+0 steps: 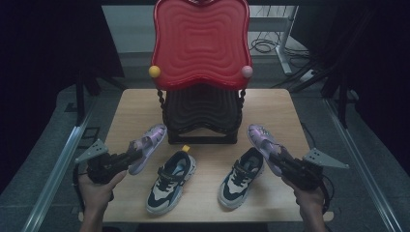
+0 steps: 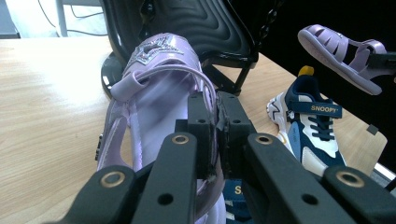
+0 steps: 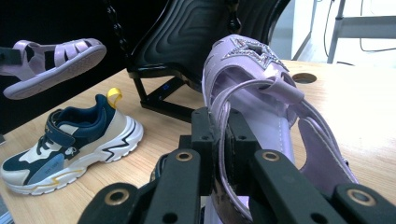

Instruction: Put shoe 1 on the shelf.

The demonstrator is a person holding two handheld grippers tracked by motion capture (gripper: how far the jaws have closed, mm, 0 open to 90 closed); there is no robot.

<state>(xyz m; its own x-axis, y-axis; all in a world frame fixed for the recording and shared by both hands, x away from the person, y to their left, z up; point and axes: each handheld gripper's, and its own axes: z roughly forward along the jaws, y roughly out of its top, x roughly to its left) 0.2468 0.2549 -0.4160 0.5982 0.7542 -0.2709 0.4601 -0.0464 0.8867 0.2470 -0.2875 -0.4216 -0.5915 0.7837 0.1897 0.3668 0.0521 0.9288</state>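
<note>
1. worktop: pale wood-grain surface, seen whole in the high view; a round hole in it shows in the right gripper view near the far edge.
2. rack: red wavy panel above a black wavy panel, standing at the back centre of the worktop; a yellow ball and a pink ball sit at the red panel's lower corners. the gripper views give the black panel and its black foot frame up close, with chains hanging at the sides.
3. left hand-held gripper: held in the person's left hand at the left of the worktop, jaws pinched on the side strap of the left lilac sandal. the left gripper view shows the strap caught between the jaws, a glittery star on the sandal's toe, and the toe pointing toward the rack.
4. right hand-held gripper: held in the right hand, jaws closed on a strap of the right lilac sandal. the right gripper view shows the same star detail; each gripper view also catches the other sandal side-on, raised off the worktop.
5. left sneaker: navy, white and pale blue, yellow heel tab, lying on the worktop between the two sandals. "snoopy" on its strap reads in the left gripper view.
6. right sneaker: matching colours, resting on the worktop just beside the right sandal.
</note>
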